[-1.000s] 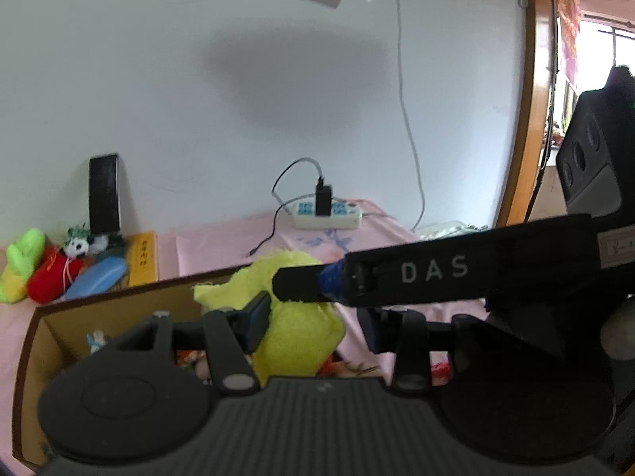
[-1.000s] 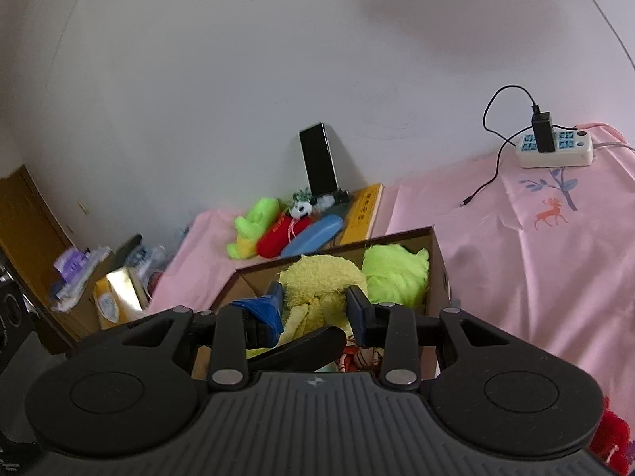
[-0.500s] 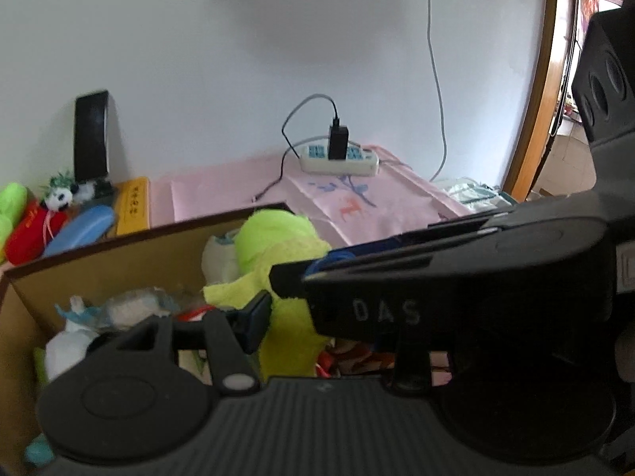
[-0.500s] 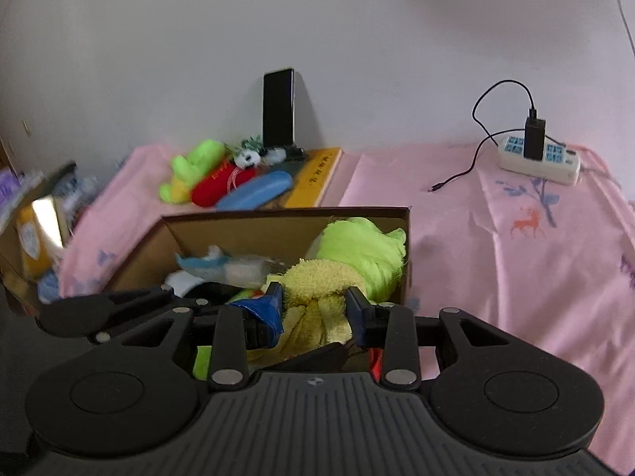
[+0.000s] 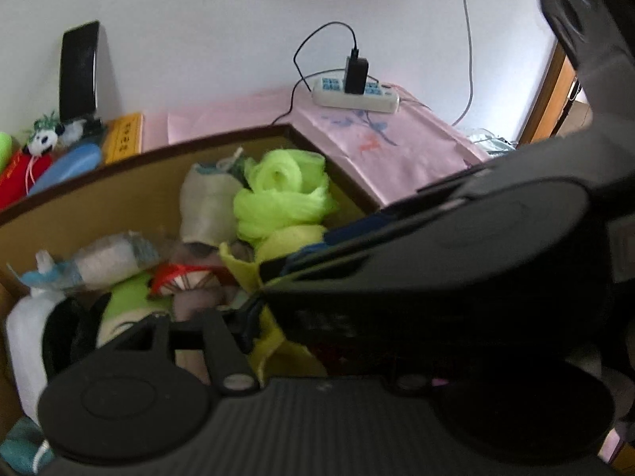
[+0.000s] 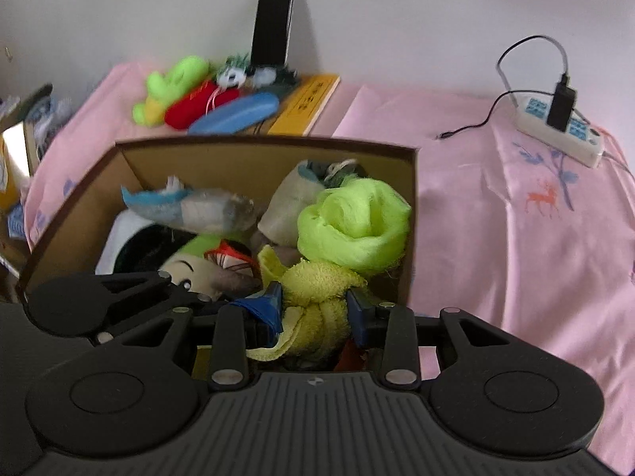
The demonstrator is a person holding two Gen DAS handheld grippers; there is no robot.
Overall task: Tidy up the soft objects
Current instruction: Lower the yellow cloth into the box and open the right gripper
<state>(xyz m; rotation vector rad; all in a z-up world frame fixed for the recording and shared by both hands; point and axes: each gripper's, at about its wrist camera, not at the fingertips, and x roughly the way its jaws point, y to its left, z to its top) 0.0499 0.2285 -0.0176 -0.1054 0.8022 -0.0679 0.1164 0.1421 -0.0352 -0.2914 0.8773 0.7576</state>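
Bed cover: a pink printed cloth (image 6: 496, 214) carries everything; the open brown cardboard box (image 6: 412, 182) sits near its front edge.
Box contents: a lime-green gauzy bundle (image 6: 353, 226) fills the far right corner, a beige pouch (image 6: 285, 206) beside it, plush toys toward the left wall.
Task item: the pale yellow terry towel (image 6: 317, 309), bunched, is now down inside the box at its near right corner, just below the lime bundle; a second ago it was held above the rim.
Right gripper (image 6: 315, 309): its blue-padded fingers (image 6: 270, 305) pinch the towel's middle.
Left gripper (image 5: 254, 313): largely hidden behind the right tool's body; a flap of the towel lies by its one visible finger, but whether it grips I cannot tell.
Change: both tools have dropped and tilted into the box.
Meaning: the towel looks delivered; release seems next.
Remaining: a blue, a red and a green soft toy (image 6: 174, 83) wait at the cloth's back edge by the wall.
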